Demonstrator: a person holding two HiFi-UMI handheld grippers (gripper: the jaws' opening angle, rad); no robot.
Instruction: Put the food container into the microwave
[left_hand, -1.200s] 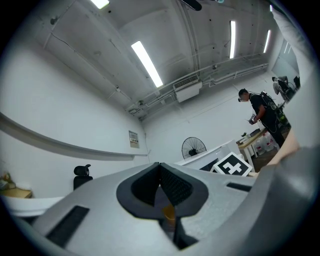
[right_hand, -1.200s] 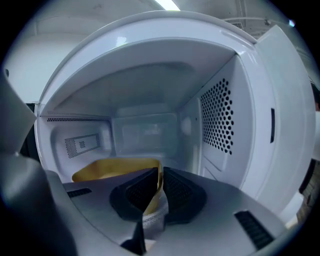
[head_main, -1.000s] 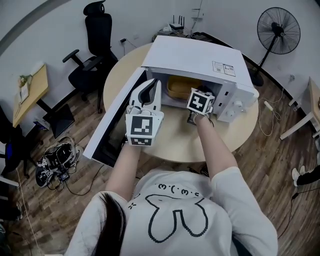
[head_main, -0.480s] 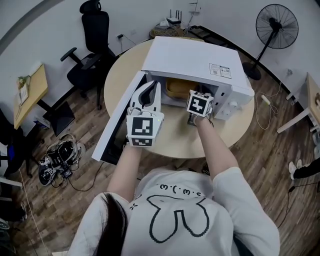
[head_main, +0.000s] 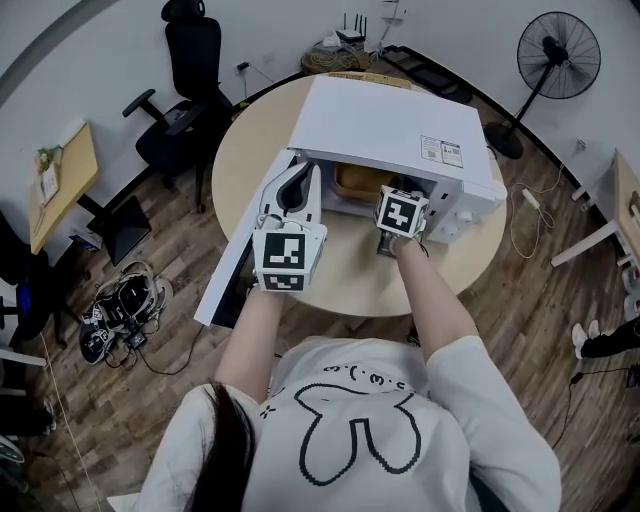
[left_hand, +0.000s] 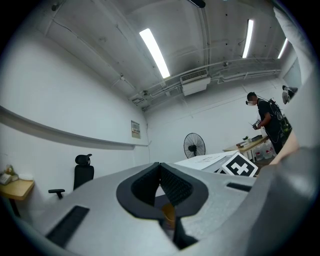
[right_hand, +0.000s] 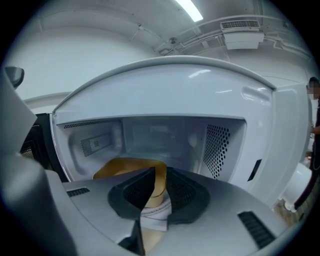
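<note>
A white microwave (head_main: 390, 120) stands on the round table (head_main: 345, 285) with its door (head_main: 235, 260) swung open to the left. A tan food container (head_main: 357, 178) sits inside the cavity. My right gripper (head_main: 390, 190) reaches into the opening and is shut on the container's near rim (right_hand: 159, 181); the rest of the container (right_hand: 117, 169) lies on the cavity floor to the left. My left gripper (head_main: 303, 170) hovers in front of the open door, jaws shut with nothing between them (left_hand: 160, 167).
The microwave's control side (head_main: 455, 215) is right of my right gripper. A black office chair (head_main: 185, 90) stands behind the table at left, a floor fan (head_main: 558, 55) at back right, a wooden desk (head_main: 55, 185) at far left. Cables lie on the floor (head_main: 115, 325).
Both grippers hold nearly the same places; the right one stays at the microwave's mouth, shut on the container. The head view has shifted slightly.
</note>
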